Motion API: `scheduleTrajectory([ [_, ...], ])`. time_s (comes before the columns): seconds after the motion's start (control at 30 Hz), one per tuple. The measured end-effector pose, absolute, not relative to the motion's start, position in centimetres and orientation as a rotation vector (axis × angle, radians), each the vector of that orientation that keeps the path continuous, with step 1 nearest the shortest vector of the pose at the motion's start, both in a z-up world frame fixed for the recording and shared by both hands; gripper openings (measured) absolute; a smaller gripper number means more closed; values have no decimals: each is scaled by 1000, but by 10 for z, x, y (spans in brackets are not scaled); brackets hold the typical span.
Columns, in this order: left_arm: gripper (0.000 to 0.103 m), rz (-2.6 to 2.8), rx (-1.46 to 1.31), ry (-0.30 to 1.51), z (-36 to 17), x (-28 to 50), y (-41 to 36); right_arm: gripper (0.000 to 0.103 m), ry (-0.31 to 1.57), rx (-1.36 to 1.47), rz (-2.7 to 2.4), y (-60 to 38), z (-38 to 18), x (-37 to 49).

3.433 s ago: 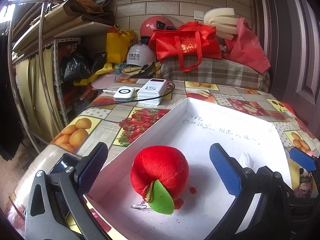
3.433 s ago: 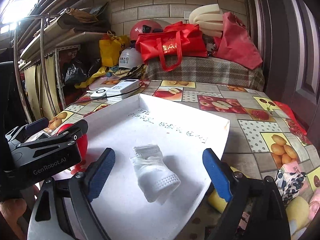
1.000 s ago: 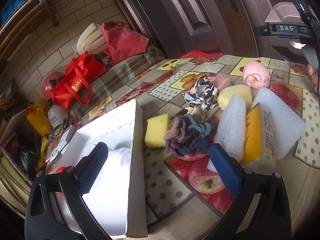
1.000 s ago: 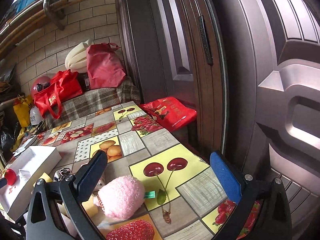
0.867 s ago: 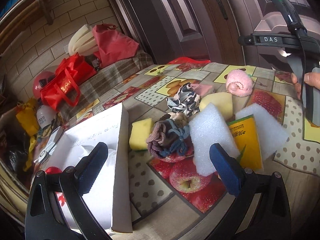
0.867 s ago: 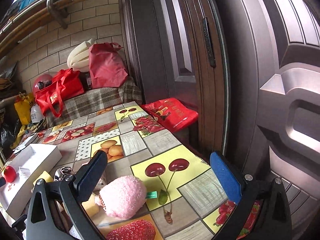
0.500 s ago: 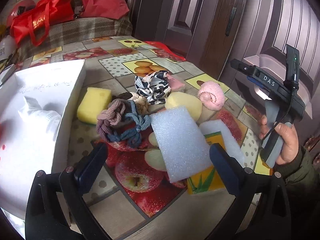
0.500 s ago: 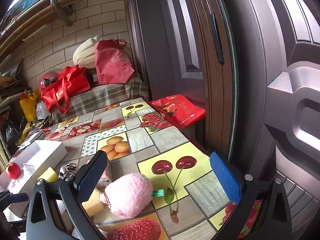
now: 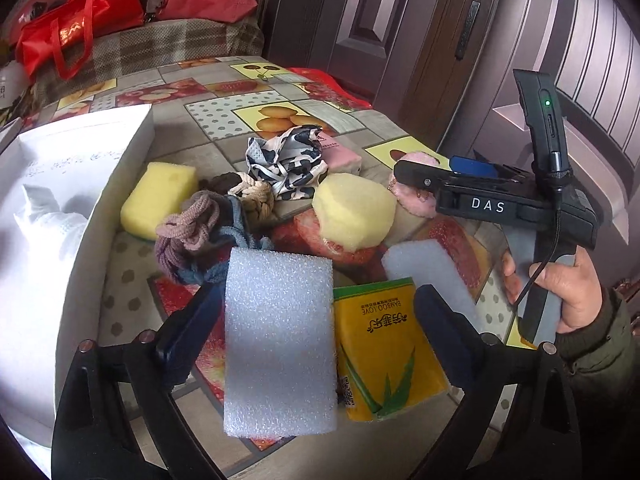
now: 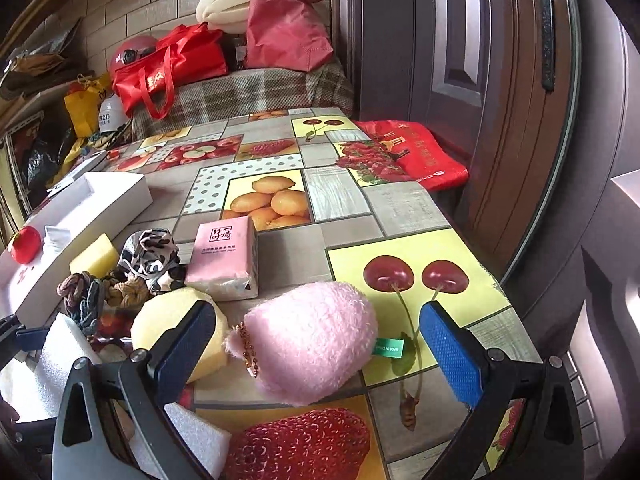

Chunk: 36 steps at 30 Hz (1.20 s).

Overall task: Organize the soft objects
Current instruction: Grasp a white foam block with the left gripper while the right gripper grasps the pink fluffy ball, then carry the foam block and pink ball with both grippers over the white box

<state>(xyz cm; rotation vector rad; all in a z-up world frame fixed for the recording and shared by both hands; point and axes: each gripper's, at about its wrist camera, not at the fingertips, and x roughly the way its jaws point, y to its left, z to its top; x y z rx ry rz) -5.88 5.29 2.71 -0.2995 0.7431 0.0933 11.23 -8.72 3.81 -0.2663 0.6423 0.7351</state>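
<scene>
Nearest the left gripper (image 9: pixel 316 312), a white foam block (image 9: pixel 280 344) lies between jaws that stand wide and are closing; the pads do not yet press it. A yellow tissue pack (image 9: pixel 384 352) lies just beside it, also inside the span, so the closing jaws could pinch both together. The right gripper (image 10: pixel 320 340) is wide open around a pink plush (image 10: pixel 312 336), holding nothing. Farther off on the surface (image 10: pixel 400 208) sit a yellow sponge (image 9: pixel 160 196) and tangled hair ties (image 9: pixel 192 232). The white box (image 9: pixel 100 216) lies beyond, at the left. A weak squeeze may let the foam slip.
</scene>
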Motion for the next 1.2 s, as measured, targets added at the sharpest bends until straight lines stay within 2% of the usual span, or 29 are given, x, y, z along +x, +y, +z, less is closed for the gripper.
scheduleTrajectory([
  [0.1, 85, 110, -310, 782, 21, -55, 58, 94, 727, -271, 741, -83, 28, 125],
  [0.4, 85, 213, -193, 812, 22, -79, 63, 94, 822, -213, 758, -89, 20, 136],
  [0.67, 85, 200, -66, 903, 9, -60, 45, 94, 820, -256, 755, -83, 19, 133],
  [0.7, 83, 198, -50, 900, 9, -59, 43, 91, 819, -265, 757, -82, 19, 133],
  [0.73, 71, 189, -39, 893, 10, -59, 41, 80, 818, -272, 758, -80, 19, 132],
  [0.77, 58, 176, -36, 881, 11, -60, 40, 74, 813, -279, 759, -80, 19, 131],
  [0.8, 50, 178, -28, 871, 12, -62, 39, 69, 804, -283, 761, -79, 19, 130],
  [0.9, 49, 178, -16, 834, 18, -67, 38, 62, 785, -263, 771, -82, 22, 129],
  [1.2, 50, 306, 57, 598, 45, -110, 53, 62, 490, -73, 726, -123, 60, 105],
])
